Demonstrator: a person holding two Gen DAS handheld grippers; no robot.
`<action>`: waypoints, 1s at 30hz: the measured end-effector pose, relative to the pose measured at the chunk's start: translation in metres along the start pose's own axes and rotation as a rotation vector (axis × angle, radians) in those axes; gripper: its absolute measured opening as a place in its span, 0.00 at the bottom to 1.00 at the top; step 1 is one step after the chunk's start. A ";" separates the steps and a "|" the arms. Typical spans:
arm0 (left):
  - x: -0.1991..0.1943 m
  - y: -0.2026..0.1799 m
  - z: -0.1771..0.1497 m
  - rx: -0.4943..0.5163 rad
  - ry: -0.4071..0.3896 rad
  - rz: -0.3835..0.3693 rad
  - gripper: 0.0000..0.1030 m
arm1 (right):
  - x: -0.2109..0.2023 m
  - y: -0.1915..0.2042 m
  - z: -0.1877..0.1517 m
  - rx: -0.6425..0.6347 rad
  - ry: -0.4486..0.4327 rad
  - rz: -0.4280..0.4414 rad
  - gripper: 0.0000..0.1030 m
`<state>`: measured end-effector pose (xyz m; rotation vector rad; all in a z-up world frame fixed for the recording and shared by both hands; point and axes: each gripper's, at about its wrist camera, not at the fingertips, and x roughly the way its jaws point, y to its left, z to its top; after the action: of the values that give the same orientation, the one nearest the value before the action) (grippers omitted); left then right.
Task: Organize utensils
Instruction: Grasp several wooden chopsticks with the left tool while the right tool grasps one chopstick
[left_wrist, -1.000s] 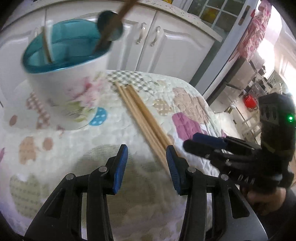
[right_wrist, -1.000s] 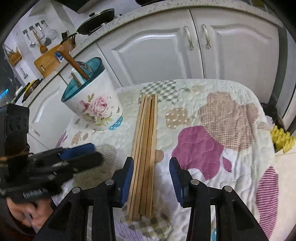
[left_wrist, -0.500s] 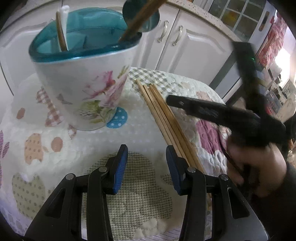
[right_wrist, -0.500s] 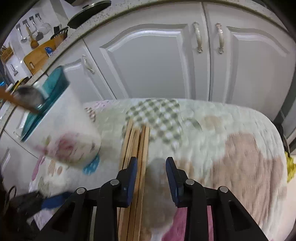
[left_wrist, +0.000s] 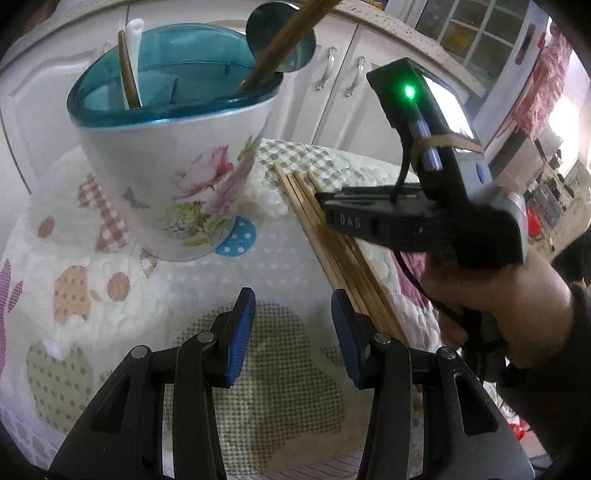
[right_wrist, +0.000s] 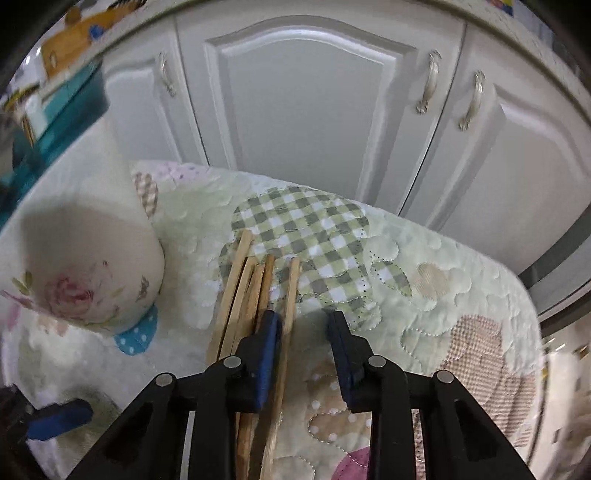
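Observation:
A white floral utensil holder (left_wrist: 173, 177) with a teal rim stands on the quilted table; a wooden handle, a dark spoon and a white utensil stick out of it. Several wooden chopsticks (left_wrist: 332, 251) lie side by side to its right. My left gripper (left_wrist: 291, 332) hovers open over bare quilt, nothing between its fingers. My right gripper (right_wrist: 304, 328) is low over the chopsticks (right_wrist: 255, 288), jaws closing. The rightmost stick runs between them along the left pad; the right pad stands clear. The holder (right_wrist: 81, 266) sits to its left.
A person's hand (left_wrist: 491, 295) holds the right gripper (left_wrist: 332, 210) across the chopsticks. White cabinet doors (right_wrist: 314, 110) stand right behind the table's far edge (right_wrist: 461, 236). The quilt (right_wrist: 424, 295) spreads bare to the right of the sticks.
My right gripper has swept leftward and forward over the chopsticks towards their far ends, and its jaws have narrowed around one stick. My left gripper has stayed nearly in place.

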<state>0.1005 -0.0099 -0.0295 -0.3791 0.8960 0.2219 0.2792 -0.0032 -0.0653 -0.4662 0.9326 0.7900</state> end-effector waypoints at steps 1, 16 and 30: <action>0.000 -0.001 0.002 0.003 -0.007 0.002 0.41 | 0.000 0.000 0.000 0.003 0.003 -0.009 0.21; 0.021 -0.035 0.027 0.135 -0.082 0.048 0.41 | -0.052 -0.081 -0.100 0.282 -0.098 0.119 0.04; 0.076 -0.078 0.027 0.180 0.082 0.176 0.24 | -0.052 -0.096 -0.119 0.352 -0.180 0.228 0.04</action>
<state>0.1924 -0.0673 -0.0567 -0.1432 1.0226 0.2864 0.2720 -0.1642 -0.0816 0.0188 0.9417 0.8366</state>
